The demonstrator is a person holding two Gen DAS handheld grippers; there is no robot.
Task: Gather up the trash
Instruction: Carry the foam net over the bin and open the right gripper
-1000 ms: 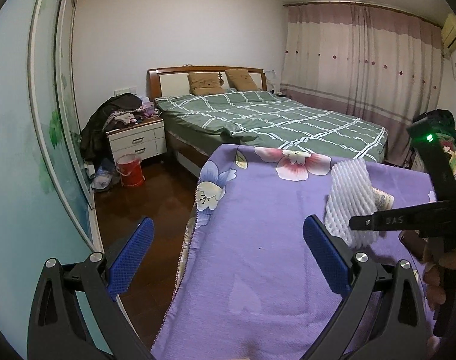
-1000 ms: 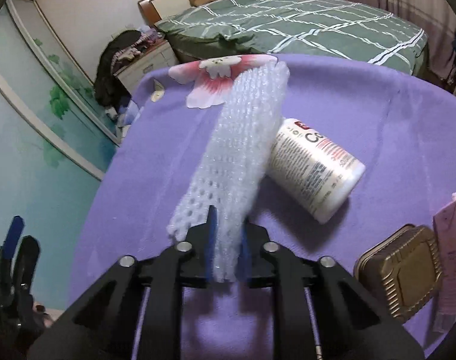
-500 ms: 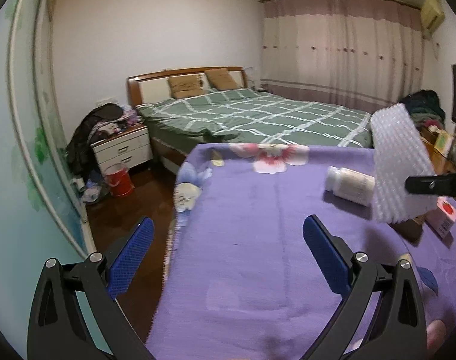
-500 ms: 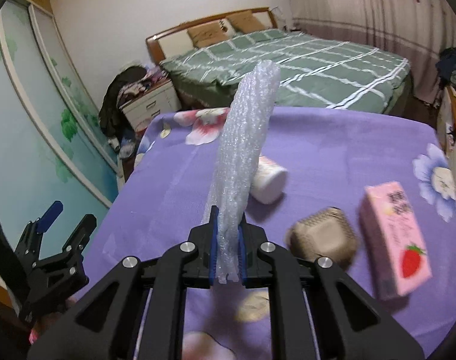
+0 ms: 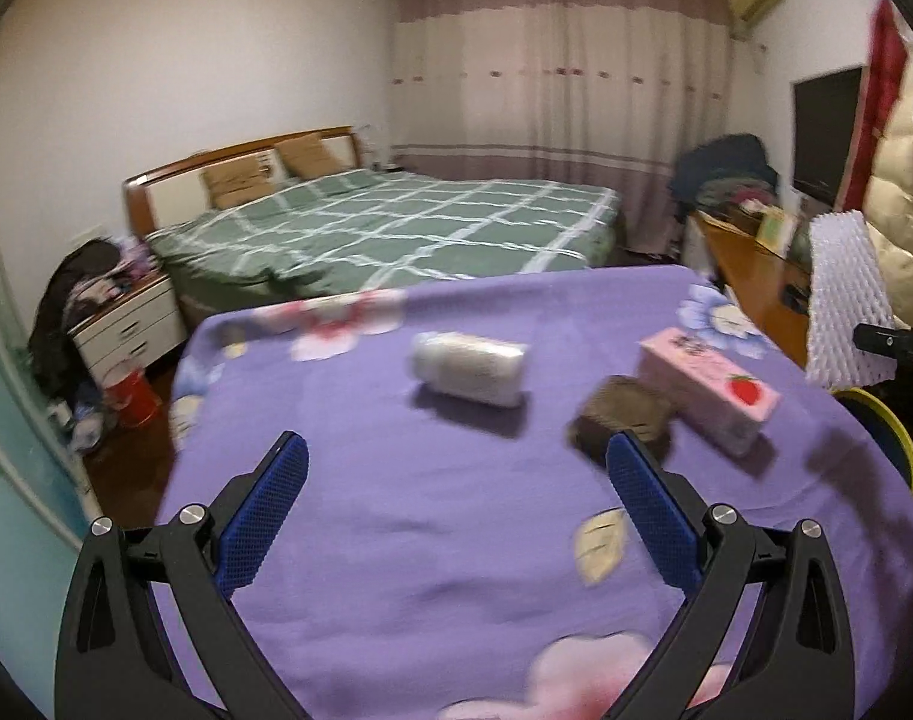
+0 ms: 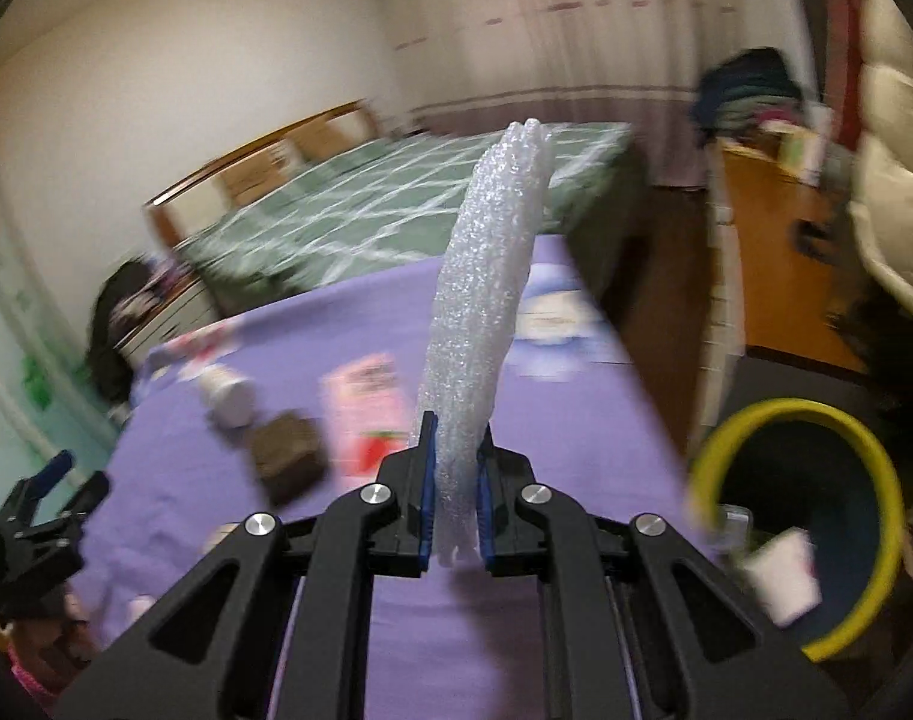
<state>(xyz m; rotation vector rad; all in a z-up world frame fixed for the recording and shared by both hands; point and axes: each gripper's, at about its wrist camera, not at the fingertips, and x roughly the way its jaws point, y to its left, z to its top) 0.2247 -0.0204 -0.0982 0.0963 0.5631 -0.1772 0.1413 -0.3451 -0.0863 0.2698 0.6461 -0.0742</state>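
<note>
My right gripper [image 6: 454,498] is shut on a white foam net sleeve [image 6: 486,306] and holds it upright above the table's right edge; the sleeve also shows in the left wrist view [image 5: 846,306]. A yellow-rimmed trash bin [image 6: 798,516] stands on the floor to the right, with some trash inside. My left gripper [image 5: 456,510] is open and empty over the purple floral cloth [image 5: 426,540]. On the cloth lie a white bottle [image 5: 468,366], a brown box [image 5: 624,414] and a pink strawberry carton [image 5: 708,384].
A green checked bed [image 5: 384,222] stands behind the table, with a white nightstand [image 5: 126,324] and a red bucket [image 5: 135,399] at the left. A wooden desk [image 5: 750,276] with clutter stands at the right.
My right gripper has carried the foam sleeve to the right, off the table's middle toward the bin. The left gripper's view has swung right, bringing the bottle, box and carton into sight.
</note>
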